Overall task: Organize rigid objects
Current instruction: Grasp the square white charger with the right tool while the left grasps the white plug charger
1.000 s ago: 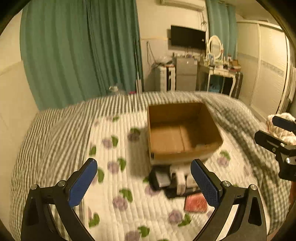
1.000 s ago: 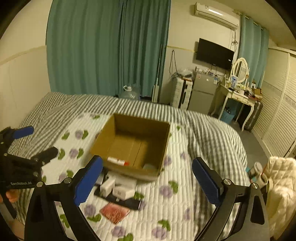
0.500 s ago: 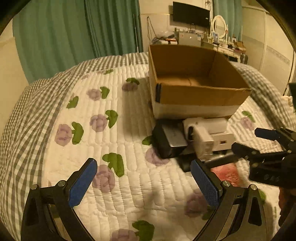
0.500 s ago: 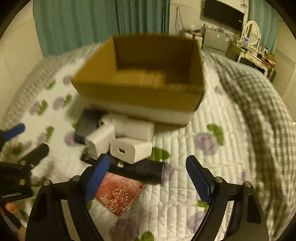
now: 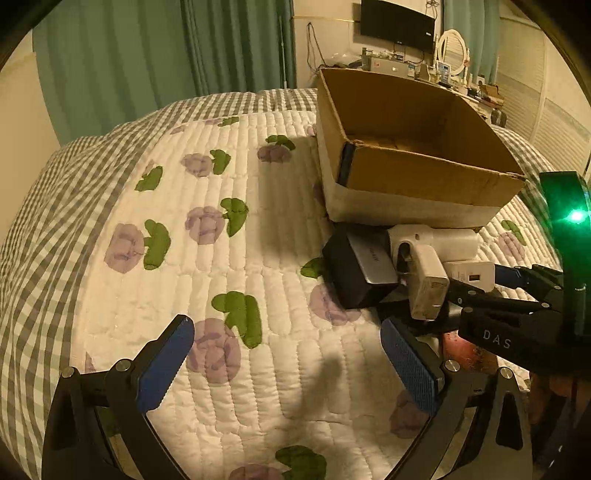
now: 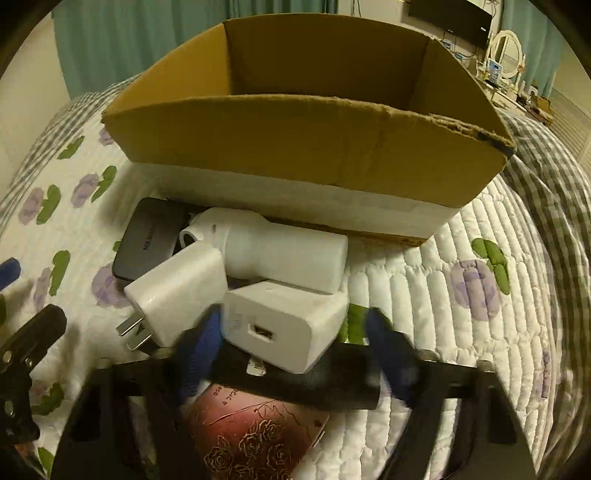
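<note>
An open cardboard box (image 6: 306,136) stands on a quilted bed; it also shows in the left wrist view (image 5: 424,173). In front of it lies a pile: a white USB charger cube (image 6: 284,325), a white plug adapter (image 6: 177,291), a long white device (image 6: 284,254), a black box (image 6: 151,236) and a red rose-patterned card (image 6: 255,443). My right gripper (image 6: 295,354) is open, its blurred blue fingers on either side of the charger cube. My left gripper (image 5: 288,365) is open and empty over the quilt, left of the pile (image 5: 399,266).
The flowered white quilt (image 5: 221,258) lies on a grey checked bedspread (image 5: 44,206). Green curtains (image 5: 147,55) hang behind. A dresser with a mirror and a TV (image 5: 397,22) stand at the far wall.
Both grippers have dropped lower and moved closer to the pile. My right gripper's fingers have narrowed and now straddle the white charger cube.
</note>
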`<state>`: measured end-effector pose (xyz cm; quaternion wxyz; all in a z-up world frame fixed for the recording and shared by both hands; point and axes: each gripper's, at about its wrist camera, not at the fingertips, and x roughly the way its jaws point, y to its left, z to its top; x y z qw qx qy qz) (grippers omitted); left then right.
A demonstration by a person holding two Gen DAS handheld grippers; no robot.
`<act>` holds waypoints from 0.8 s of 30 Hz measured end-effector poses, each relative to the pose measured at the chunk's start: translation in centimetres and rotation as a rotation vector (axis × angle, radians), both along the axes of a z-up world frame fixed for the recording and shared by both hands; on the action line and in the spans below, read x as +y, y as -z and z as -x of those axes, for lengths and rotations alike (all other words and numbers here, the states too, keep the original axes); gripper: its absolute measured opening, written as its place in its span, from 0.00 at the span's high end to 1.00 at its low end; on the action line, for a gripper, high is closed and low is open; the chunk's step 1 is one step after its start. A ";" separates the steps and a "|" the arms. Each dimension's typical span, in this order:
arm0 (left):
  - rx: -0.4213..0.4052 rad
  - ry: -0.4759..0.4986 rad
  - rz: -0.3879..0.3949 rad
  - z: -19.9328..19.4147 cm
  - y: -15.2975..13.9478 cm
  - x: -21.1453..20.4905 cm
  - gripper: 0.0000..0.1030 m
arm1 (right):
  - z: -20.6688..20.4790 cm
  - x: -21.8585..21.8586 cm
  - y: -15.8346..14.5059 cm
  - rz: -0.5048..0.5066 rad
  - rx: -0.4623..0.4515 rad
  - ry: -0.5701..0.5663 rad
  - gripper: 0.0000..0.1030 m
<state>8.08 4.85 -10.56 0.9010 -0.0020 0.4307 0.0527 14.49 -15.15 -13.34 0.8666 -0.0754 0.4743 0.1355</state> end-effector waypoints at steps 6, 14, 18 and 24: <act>0.005 0.071 0.030 -0.6 -0.6 -2.4 0.02 | 1.1 -2.7 -2.3 -0.074 -0.056 0.058 0.47; 0.063 0.186 0.057 -4.1 -0.1 -7.2 0.20 | 0.6 -5.6 -5.8 -0.079 -0.120 0.096 0.49; 0.109 0.218 0.039 -5.5 1.0 -8.7 0.40 | 0.1 -6.0 -5.2 -0.093 -0.103 0.108 0.50; 0.155 0.202 0.057 -6.0 1.7 -8.8 0.78 | 0.6 -7.0 -6.0 -0.084 -0.127 0.107 0.50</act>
